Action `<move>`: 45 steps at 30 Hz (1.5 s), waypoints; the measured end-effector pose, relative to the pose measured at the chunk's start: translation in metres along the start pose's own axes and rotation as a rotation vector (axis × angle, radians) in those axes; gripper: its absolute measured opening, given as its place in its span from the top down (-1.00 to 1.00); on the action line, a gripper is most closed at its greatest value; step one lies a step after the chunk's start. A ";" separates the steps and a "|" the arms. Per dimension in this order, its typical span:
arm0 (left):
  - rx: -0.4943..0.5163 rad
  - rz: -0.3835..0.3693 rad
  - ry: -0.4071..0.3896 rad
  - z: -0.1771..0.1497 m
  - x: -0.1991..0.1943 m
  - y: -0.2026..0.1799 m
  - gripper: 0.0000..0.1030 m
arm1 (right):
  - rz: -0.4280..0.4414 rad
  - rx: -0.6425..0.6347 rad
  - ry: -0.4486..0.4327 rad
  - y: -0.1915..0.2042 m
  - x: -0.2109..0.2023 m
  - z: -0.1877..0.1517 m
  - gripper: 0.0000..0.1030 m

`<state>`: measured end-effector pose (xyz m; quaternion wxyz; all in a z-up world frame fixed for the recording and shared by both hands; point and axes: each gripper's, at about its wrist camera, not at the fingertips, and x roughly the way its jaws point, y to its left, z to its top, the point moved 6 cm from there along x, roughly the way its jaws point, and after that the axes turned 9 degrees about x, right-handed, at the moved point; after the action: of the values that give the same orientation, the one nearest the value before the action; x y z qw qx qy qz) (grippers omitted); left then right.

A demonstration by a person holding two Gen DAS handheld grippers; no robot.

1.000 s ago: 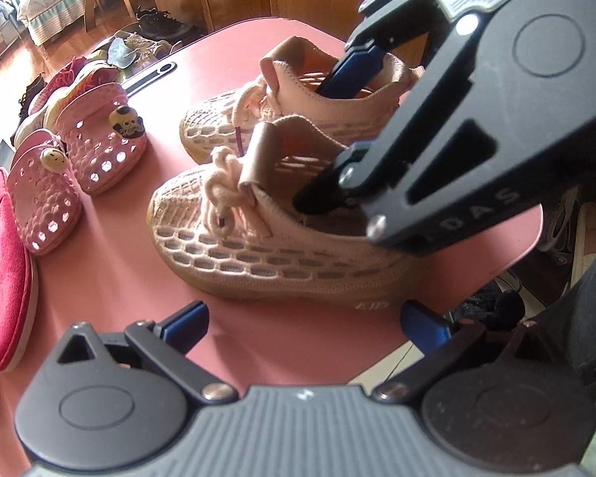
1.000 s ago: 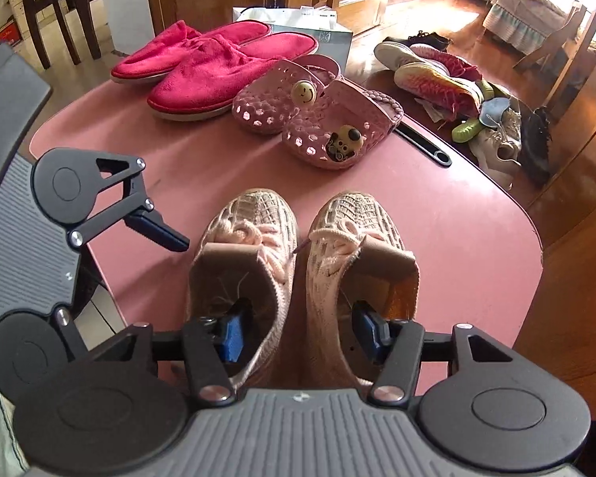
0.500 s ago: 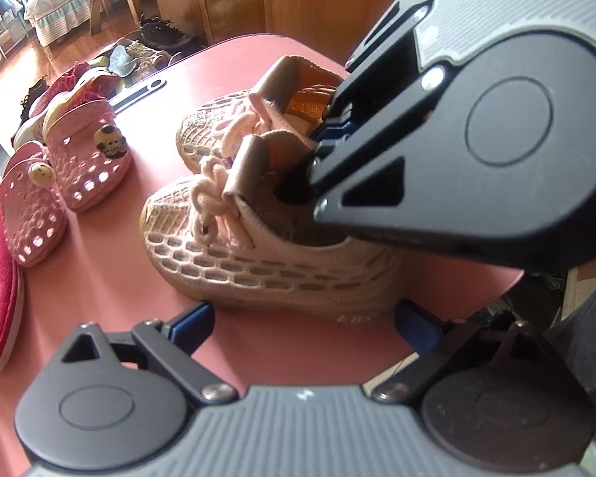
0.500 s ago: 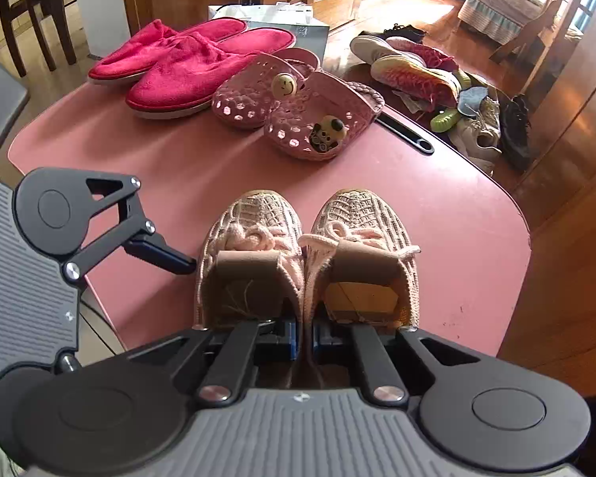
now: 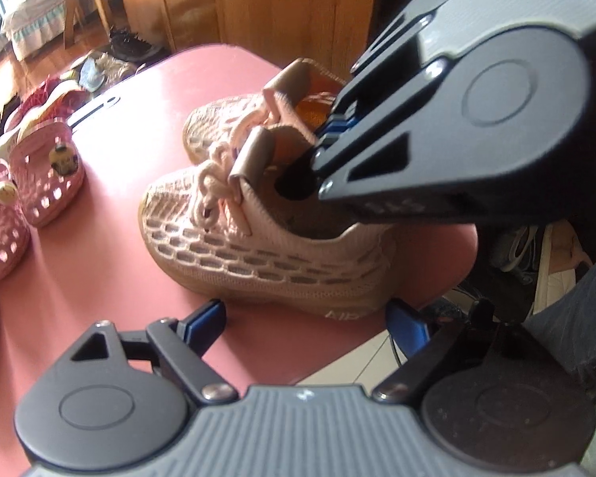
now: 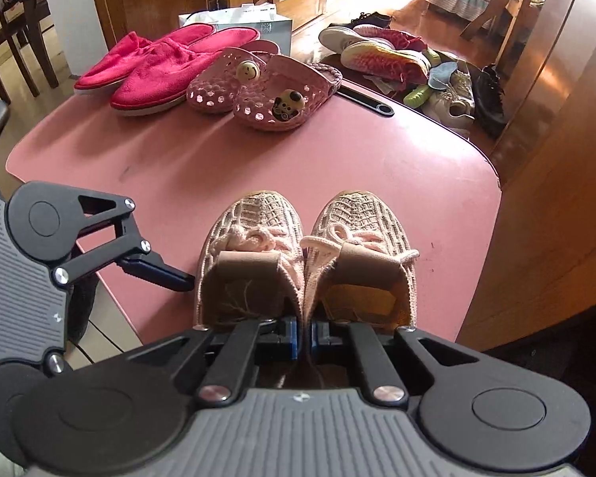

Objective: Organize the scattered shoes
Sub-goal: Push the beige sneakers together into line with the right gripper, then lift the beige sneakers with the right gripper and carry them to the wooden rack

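Pink mesh sneakers (image 5: 266,238) sit near my table (image 5: 119,238) edge; my left gripper (image 5: 306,322), wide, closing, holds nothing. Right view: my right gripper (image 6: 304,336) pinches both inner collars, easing apart; 1 could slip off.

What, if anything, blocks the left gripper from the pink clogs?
Probably nothing, so yes: left gripper, jaws closing with nothing between, sits beside the sneakers; bare table runs from it to the pink clogs.

bright daylight glares off the pink table (image 6: 258,167) (fisheye bends the edges), left view slightly blurred.
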<state>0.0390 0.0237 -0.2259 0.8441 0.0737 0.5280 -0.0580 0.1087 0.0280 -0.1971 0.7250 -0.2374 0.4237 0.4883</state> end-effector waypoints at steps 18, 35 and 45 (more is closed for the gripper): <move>0.016 0.030 0.022 0.002 0.002 0.003 -0.99 | 0.047 0.034 0.045 -0.007 0.020 0.010 0.53; 0.149 -0.055 -0.060 0.023 -0.017 -0.045 -0.09 | -0.049 0.024 -0.013 -0.028 -0.023 -0.003 0.84; 0.236 -0.095 -0.122 0.047 -0.033 -0.111 -0.09 | -0.106 0.039 -0.004 -0.052 -0.076 -0.038 0.84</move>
<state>0.0467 -0.0931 -0.1831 0.8562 0.1436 0.4683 -0.1641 0.1295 -0.0606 -0.1566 0.7551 -0.2444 0.4187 0.4412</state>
